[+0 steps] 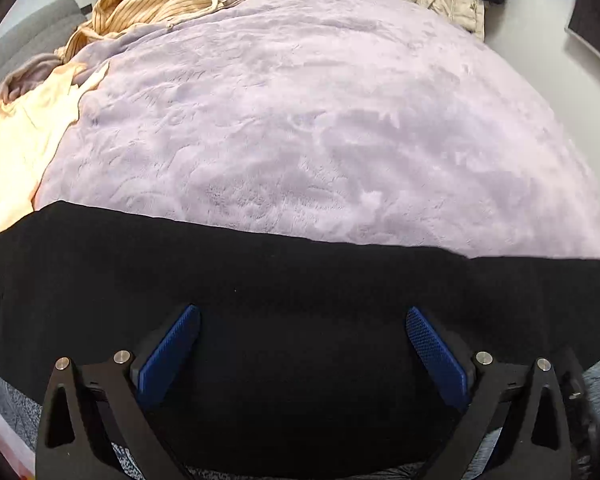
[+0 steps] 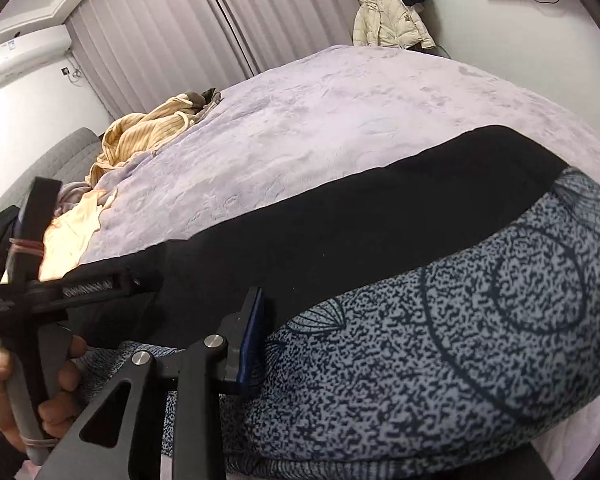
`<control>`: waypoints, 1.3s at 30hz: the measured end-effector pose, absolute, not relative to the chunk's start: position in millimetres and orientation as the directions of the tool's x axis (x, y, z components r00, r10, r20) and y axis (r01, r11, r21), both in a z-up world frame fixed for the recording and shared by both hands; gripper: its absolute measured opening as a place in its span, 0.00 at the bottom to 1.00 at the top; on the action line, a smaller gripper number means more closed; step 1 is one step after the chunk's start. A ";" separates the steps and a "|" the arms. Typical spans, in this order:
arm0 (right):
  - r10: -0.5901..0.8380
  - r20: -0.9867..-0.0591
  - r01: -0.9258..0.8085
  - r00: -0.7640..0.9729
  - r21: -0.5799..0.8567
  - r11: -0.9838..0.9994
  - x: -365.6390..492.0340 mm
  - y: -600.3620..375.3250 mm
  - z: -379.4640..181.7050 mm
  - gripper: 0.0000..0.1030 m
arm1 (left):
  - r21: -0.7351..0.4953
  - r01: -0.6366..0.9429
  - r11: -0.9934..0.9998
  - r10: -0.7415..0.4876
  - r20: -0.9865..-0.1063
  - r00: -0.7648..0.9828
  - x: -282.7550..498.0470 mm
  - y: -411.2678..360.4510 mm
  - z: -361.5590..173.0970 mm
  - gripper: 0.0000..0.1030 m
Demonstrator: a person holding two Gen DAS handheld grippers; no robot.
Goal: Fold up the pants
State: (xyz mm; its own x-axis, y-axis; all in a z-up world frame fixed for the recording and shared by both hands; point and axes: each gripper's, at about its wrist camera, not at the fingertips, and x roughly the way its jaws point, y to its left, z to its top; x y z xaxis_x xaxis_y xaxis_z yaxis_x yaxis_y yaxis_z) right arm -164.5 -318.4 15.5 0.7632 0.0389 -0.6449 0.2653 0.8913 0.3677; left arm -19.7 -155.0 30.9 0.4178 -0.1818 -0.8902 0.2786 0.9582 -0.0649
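Observation:
Black pants (image 1: 260,280) lie flat in a long band across the near edge of a bed with a lilac fleece blanket (image 1: 300,120). My left gripper (image 1: 302,320) is open, its blue pads spread wide just above the pants near the near edge. In the right wrist view the pants (image 2: 360,220) run from lower left to upper right. Only one blue-padded finger (image 2: 252,332) of my right gripper shows, at the pants' near edge; its other finger is out of view. The left gripper's body (image 2: 88,284), held by a hand, shows at the left.
A yellow striped garment (image 1: 156,4) and a pale peach cloth (image 1: 24,136) lie at the bed's left side. A blue-grey patterned cover (image 2: 460,340) hangs over the bed's near edge. A cream jacket (image 2: 384,20) hangs by the far wall. Curtains (image 2: 180,40) stand behind the bed.

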 end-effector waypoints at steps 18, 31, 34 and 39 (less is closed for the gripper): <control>0.095 -0.710 0.236 0.697 0.353 0.905 -143.7 -309.6 10.1 0.74 | 0.030 0.313 0.949 -0.114 -0.896 0.429 -34.0 -134.2 11.6 1.00; -0.094 -0.644 0.237 0.759 0.140 0.961 -156.2 -250.1 85.2 0.17 | -0.026 0.394 0.919 -0.204 -0.886 0.417 -30.5 -123.8 20.2 1.00; -0.186 -0.594 0.220 0.783 -0.016 0.975 -155.9 -209.4 115.1 0.17 | -0.096 0.391 0.916 -0.256 -0.888 0.382 -29.6 -94.9 34.6 1.00; -0.215 -0.518 0.115 0.828 -0.217 0.969 -141.1 -127.9 145.3 0.17 | -0.201 0.261 0.944 -0.302 -0.845 0.442 -18.1 6.3 62.9 1.00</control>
